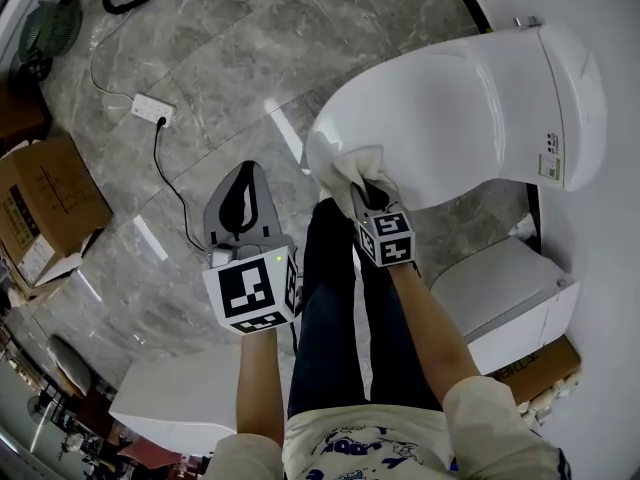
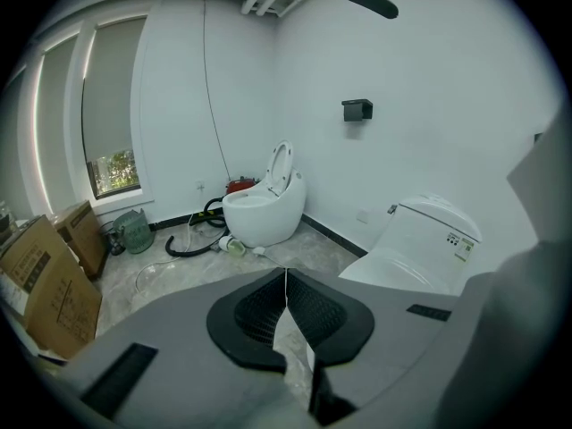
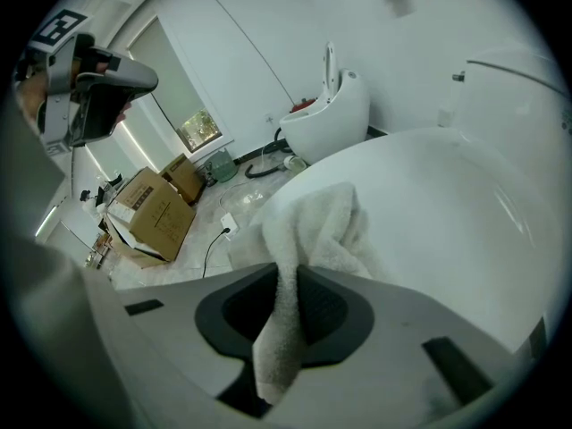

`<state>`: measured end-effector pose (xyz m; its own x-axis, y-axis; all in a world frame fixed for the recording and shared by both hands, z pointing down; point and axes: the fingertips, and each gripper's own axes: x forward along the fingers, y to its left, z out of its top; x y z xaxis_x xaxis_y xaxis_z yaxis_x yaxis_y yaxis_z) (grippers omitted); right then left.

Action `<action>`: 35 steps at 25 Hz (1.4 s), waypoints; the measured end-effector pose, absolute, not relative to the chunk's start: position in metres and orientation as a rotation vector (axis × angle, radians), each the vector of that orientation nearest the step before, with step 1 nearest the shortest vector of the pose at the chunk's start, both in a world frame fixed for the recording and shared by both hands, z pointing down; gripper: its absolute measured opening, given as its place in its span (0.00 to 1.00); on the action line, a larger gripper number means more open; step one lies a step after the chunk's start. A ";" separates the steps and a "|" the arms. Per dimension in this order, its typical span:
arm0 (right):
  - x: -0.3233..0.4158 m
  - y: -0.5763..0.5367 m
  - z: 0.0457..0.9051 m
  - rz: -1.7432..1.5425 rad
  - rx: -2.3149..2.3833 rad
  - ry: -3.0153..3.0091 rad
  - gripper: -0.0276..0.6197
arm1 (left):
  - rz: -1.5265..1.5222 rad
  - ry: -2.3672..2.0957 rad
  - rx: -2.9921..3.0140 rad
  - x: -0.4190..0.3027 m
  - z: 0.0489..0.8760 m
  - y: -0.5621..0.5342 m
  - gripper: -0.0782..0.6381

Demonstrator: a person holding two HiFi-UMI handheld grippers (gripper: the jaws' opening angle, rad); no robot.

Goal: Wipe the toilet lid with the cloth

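The white toilet lid point(image 1: 450, 118) lies closed, its rounded front end facing me; it fills the right gripper view as the lid point(image 3: 447, 213). A white cloth point(image 1: 357, 171) rests bunched on the lid's front edge, and my right gripper point(image 1: 372, 195) is shut on the cloth point(image 3: 308, 239), one end hanging down between the jaws. My left gripper point(image 1: 242, 208) hangs over the floor to the left of the toilet, jaws pressed together on nothing point(image 2: 284, 307).
A white power strip point(image 1: 152, 109) with a black cable lies on the marble floor. Cardboard boxes point(image 1: 45, 208) stand at left. A second, egg-shaped toilet point(image 2: 264, 206) and a hose sit by the far wall. My legs point(image 1: 345, 298) stand before the toilet.
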<state>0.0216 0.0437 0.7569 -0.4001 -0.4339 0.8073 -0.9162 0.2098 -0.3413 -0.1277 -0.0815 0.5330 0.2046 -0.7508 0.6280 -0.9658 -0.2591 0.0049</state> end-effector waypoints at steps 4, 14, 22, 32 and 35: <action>0.022 0.044 0.757 1.132 1.233 -1.928 0.12 | 0.729 -1.607 2.075 -0.132 0.534 -0.078 0.12; 0.028 0.013 0.672 1.111 1.334 -2.057 0.11 | 0.687 -1.626 2.079 -0.130 0.502 -0.083 0.12; 0.059 -0.050 0.496 0.870 1.570 -2.242 0.11 | 0.558 -1.679 2.154 -0.117 0.403 -0.106 0.12; 0.100 -0.081 0.263 0.515 1.815 -2.343 0.11 | 0.360 -1.750 2.276 -0.096 0.237 -0.111 0.12; 0.106 -0.079 0.204 0.415 1.859 -2.375 0.11 | 0.302 -1.775 2.304 -0.094 0.191 -0.108 0.12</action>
<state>0.1056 -0.0787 0.2037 -0.2517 -0.9372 0.2416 -0.9636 0.2193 -0.1531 -0.0936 -0.1082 0.1907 0.2504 -0.9232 0.2916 -0.9677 -0.2478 0.0462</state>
